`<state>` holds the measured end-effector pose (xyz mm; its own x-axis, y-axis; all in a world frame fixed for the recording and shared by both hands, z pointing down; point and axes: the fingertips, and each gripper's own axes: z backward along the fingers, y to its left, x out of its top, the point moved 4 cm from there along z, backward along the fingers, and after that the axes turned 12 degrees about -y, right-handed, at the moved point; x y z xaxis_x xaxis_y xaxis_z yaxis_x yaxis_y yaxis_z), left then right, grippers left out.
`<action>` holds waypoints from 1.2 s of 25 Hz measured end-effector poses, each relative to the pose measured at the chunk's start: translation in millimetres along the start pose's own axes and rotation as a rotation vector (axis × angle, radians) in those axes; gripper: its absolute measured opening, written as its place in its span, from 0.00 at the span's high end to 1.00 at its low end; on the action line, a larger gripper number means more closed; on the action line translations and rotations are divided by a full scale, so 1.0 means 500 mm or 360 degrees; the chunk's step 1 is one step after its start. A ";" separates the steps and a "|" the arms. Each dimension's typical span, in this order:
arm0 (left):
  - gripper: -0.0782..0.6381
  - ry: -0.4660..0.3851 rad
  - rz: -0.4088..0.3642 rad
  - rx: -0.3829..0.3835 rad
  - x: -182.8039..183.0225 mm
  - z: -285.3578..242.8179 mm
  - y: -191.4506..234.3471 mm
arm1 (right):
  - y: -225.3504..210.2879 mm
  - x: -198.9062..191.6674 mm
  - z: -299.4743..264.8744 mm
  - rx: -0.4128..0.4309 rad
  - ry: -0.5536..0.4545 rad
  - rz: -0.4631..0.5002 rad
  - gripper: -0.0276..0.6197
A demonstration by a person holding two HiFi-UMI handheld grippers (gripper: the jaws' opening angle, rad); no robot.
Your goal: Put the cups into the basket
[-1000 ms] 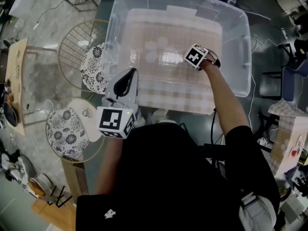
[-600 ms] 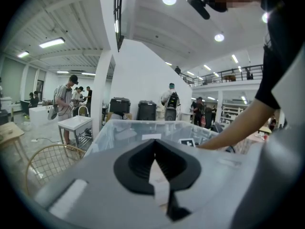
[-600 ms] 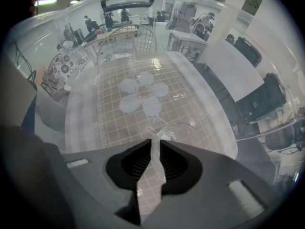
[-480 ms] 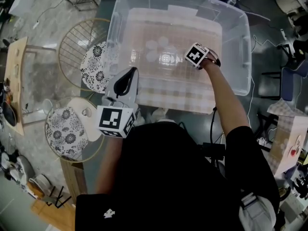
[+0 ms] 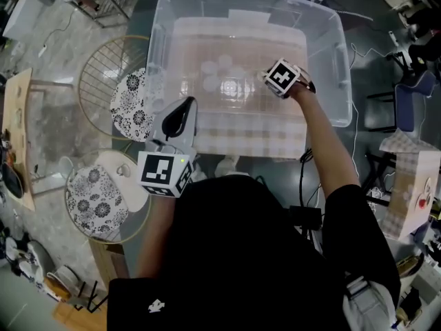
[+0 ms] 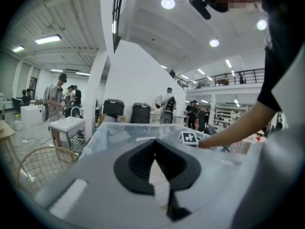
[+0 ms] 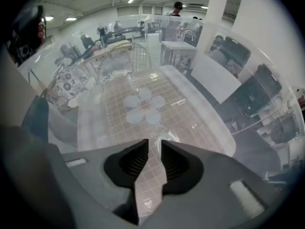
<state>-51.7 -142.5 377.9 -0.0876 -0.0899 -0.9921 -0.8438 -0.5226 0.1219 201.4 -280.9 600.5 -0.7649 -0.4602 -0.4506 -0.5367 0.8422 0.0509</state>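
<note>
Checked cloth covers the table and shows through the floor of the clear plastic basket standing on it. Inside, a cluster of pale cups stands close together near the middle of the basket floor, and one clear cup stands apart from them, just past the tips of the right tool. That tool reaches down into the basket from the person's outstretched arm; its jaws are apart and opening, with only the cloth-backed floor showing between them. The left tool is held outside the basket's near-left corner, close to the person's body, its jaw tips together and holding nothing. Beside the table on the left stand round wire chairs with floral cushions.
</note>
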 end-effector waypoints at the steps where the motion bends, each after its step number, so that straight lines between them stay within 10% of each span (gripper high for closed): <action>1: 0.88 -0.0002 0.0005 -0.0009 0.000 0.000 0.000 | 0.003 0.005 0.005 0.0013 -0.0040 -0.0014 0.82; 11: 0.88 -0.0017 0.0004 -0.0095 0.005 0.008 0.000 | 0.055 0.117 0.150 -0.0104 -0.0394 0.0101 0.95; 30: 0.88 -0.0112 0.0020 -0.0046 0.044 0.082 0.060 | 0.363 0.360 0.423 -0.0156 -0.1716 0.0031 0.95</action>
<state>-100.7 -125.7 358.3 -0.1364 -0.0372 -0.9900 -0.8268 -0.5462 0.1344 41.5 -151.5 340.4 -0.0832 0.0823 -0.9931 -0.5906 0.7986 0.1157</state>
